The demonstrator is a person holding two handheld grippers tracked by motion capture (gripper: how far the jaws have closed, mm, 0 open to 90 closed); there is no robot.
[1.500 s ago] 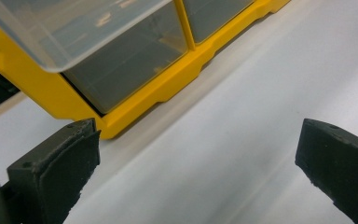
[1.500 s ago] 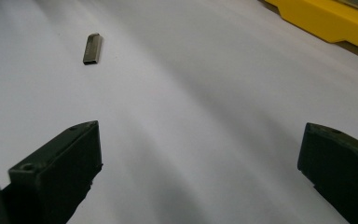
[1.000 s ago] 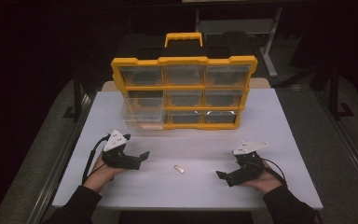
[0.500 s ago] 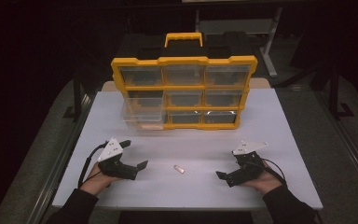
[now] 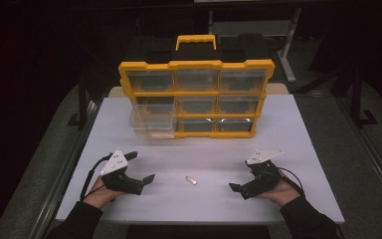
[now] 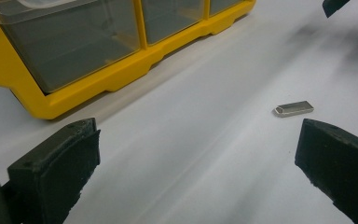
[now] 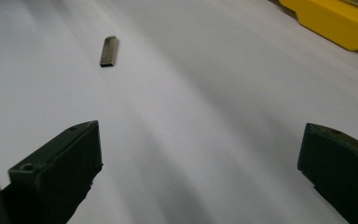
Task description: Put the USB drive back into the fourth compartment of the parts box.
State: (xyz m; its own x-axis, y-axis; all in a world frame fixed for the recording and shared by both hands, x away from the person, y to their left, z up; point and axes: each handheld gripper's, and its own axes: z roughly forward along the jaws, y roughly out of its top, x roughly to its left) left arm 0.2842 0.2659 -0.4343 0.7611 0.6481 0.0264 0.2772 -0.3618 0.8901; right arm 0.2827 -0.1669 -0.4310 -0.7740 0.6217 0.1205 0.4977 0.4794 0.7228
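**Small metal piece lies loose between two wide-open grippers**

The small metal piece (image 5: pixel 191 180) is a short, flat, silvery bar with one rounded end, lying flat on the white table (image 5: pixel 303 129) — about midway between the two grippers and touching neither. In the left gripper view it sits just beyond the far jaw tip (image 6: pixel 294 108); in the right gripper view it lies well ahead of the jaws, off to one side (image 7: pixel 109 51).

The left gripper (image 5: pixel 138 172) rests near the table's front edge with its jaws spread wide and nothing between them. The right gripper (image 5: pixel 241 186) sits likewise near the front edge, jaws wide apart and empty.

Bare tabletop surrounds the piece on every side. Farther back a clear drawer (image 5: pixel 151 119) stands pulled out of the yellow organizer (image 5: pixel 196 97), which sits at the table's far edge.

Against the earlier frames, the left gripper has drawn back toward the front edge and left corner — the right gripper and the piece lie as before.
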